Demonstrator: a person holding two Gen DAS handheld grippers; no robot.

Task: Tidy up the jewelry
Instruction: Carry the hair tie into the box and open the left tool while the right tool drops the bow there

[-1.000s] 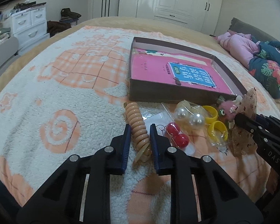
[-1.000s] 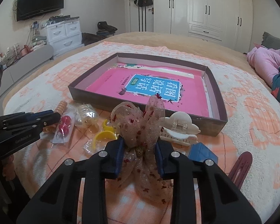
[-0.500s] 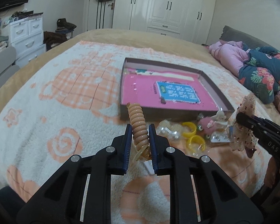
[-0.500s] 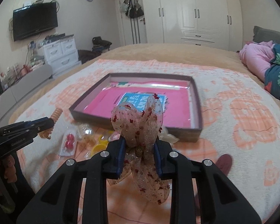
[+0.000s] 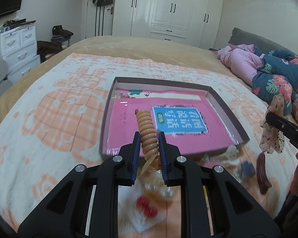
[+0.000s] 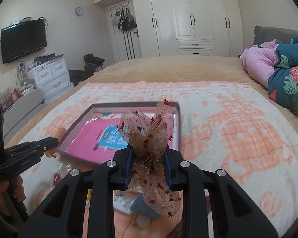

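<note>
Where the view begins, nearest the lenses, each tool holds one item. Left tool (image 5: 148, 154): closed on a tan spiral hair clip (image 5: 147, 132), held upright and lifted clear of the bed, in front of the near wall of the box. Right tool (image 6: 148, 165): closed on a sheer glittery bow with red specks (image 6: 149, 136), loops upward, tails hanging below the fingers.

Beneath the left tool, blurred: a clear packet with two red beads (image 5: 147, 208) on the blanket (image 5: 49, 138). To its right, a dark brown barrette (image 5: 262, 170) and a small blue piece (image 5: 247, 168), both on the blanket near the box's right corner.

Middle ground: an open shallow box (image 5: 106, 119), dark-walled, lying flat on the blanket, with a pink printed sheet bearing a blue label (image 5: 178, 121) in its bottom.

Far ground: white wardrobe (image 6: 188, 19), white drawer unit (image 6: 51, 75), wall-mounted television (image 6: 22, 39), pink and floral bedding (image 5: 268, 67) at the right.
</note>
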